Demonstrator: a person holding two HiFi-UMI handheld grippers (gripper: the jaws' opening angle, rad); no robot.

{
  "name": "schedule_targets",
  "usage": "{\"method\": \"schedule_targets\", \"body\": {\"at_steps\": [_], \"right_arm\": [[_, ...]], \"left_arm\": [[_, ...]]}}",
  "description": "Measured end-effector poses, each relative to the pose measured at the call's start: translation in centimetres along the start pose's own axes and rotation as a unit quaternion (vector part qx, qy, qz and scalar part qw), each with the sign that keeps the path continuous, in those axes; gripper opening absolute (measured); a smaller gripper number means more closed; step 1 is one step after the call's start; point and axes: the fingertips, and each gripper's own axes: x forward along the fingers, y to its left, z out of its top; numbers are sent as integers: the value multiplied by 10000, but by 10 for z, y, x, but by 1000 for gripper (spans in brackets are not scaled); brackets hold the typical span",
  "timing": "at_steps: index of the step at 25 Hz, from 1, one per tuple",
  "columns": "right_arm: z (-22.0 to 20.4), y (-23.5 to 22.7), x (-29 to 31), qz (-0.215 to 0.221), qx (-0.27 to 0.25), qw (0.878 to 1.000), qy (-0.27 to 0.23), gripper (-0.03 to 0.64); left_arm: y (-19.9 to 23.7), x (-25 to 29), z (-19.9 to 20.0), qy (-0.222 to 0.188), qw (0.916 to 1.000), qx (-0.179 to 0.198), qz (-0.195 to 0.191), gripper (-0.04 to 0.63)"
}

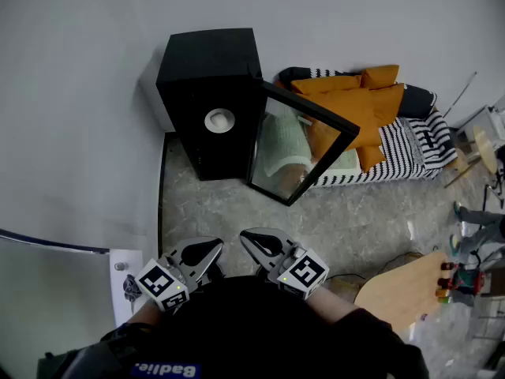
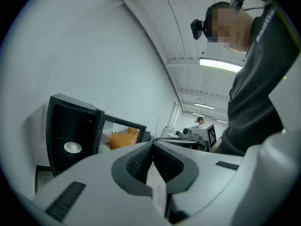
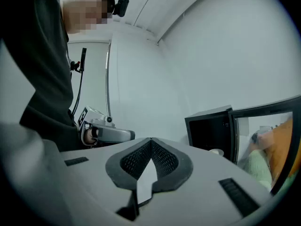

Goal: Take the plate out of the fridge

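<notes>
A small black fridge [image 1: 207, 93] stands on the grey speckled floor [image 1: 355, 219] against the white wall [image 1: 79, 93], upper centre of the head view. Its glass door [image 1: 296, 144] is swung open, and the white plate [image 1: 219, 120] sits on a shelf inside. A striped couch [image 1: 410, 152] with orange cushions [image 1: 355, 105] lies at upper right. At bottom centre, the left gripper [image 1: 213, 248] and right gripper [image 1: 248, 238] have their jaws closed together, holding nothing.

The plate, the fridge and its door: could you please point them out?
plate [image 1: 219, 120]: head view, centre of its white face.
fridge [image 1: 209, 54]: head view, black top panel.
door [image 1: 296, 144]: head view, glass pane.
</notes>
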Motion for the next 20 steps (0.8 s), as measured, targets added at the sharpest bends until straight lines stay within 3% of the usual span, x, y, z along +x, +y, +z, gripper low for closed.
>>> {"method": "schedule_targets", "body": {"at_steps": [20], "right_arm": [[-5, -17, -15, 203, 137, 9997, 96, 9]], "left_arm": [[-14, 23, -5, 73, 9999, 75, 47, 5]]}}
